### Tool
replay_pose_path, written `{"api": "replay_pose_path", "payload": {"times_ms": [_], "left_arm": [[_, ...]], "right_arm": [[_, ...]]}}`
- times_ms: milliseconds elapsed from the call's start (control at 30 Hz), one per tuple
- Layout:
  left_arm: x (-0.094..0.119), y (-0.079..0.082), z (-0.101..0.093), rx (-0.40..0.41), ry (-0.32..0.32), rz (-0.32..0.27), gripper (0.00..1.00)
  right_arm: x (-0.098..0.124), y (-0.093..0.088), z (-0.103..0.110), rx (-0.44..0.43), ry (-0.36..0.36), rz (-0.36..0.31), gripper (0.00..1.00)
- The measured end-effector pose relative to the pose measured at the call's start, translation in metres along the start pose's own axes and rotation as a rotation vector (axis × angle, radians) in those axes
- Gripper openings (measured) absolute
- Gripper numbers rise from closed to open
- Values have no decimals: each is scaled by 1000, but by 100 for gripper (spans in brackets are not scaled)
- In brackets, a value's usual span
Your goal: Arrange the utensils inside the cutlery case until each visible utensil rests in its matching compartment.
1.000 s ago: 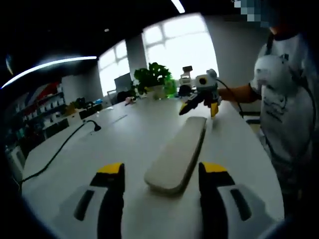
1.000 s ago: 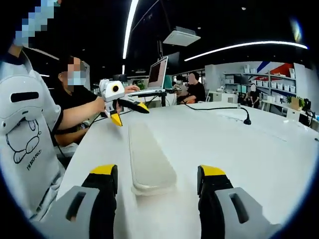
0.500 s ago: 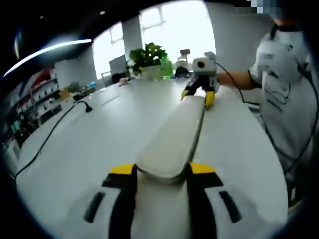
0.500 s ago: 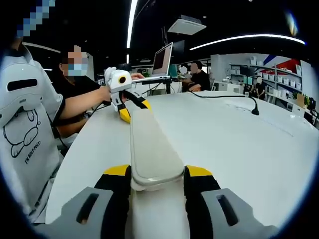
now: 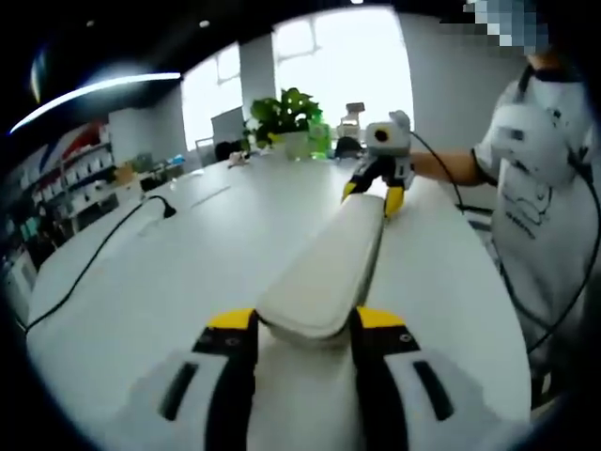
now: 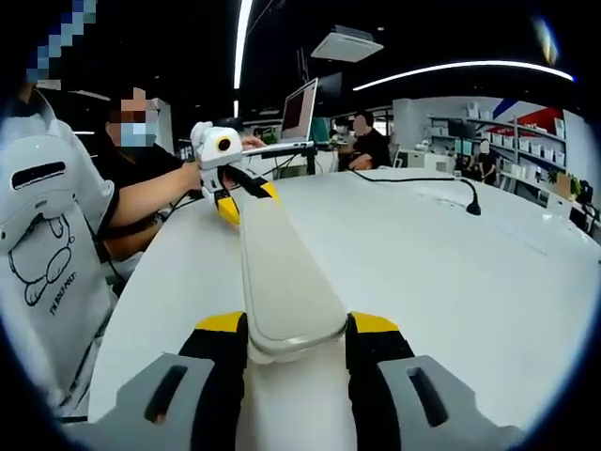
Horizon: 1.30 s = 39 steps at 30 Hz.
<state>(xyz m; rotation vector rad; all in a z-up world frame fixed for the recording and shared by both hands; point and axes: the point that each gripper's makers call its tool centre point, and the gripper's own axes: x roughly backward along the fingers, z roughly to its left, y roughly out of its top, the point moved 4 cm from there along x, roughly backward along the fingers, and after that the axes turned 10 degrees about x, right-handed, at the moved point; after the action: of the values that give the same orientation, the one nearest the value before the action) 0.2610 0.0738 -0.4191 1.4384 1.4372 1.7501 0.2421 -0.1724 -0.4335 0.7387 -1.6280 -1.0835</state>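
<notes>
A long, pale, closed cutlery case (image 5: 329,263) lies lengthwise across the white table (image 5: 188,254). My left gripper (image 5: 305,319) is shut on its near end, with the yellow-tipped jaws pressing both sides. In the left gripper view my right gripper (image 5: 374,193) clamps the far end. In the right gripper view the same case (image 6: 282,272) runs away from my right gripper (image 6: 296,324), which is shut on this end. The left gripper (image 6: 244,199) holds the other end. The lid hides any utensils inside.
A black cable (image 5: 94,263) trails over the table's left part. A potted plant (image 5: 286,117) stands at the far edge. The person (image 5: 540,188) holding the grippers stands at the table's side. A laptop (image 6: 299,132) and a seated masked person (image 6: 141,178) are behind.
One second ago both grippers stood open, short of the case's ends. Each has since moved in and shut on its end. Over the last half second little has shifted.
</notes>
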Motion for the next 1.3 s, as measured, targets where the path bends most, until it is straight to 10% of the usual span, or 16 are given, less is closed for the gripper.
{"api": "replay_pose_path", "payload": {"times_ms": [533,1300], "left_arm": [[-21,25,6,-24,8,-25,41],[-52,15,28,0,50,50,42]], "right_arm": [[22,15,-29,49,-54,6,43],[1,-10,-65,1,-83,56,45]]}}
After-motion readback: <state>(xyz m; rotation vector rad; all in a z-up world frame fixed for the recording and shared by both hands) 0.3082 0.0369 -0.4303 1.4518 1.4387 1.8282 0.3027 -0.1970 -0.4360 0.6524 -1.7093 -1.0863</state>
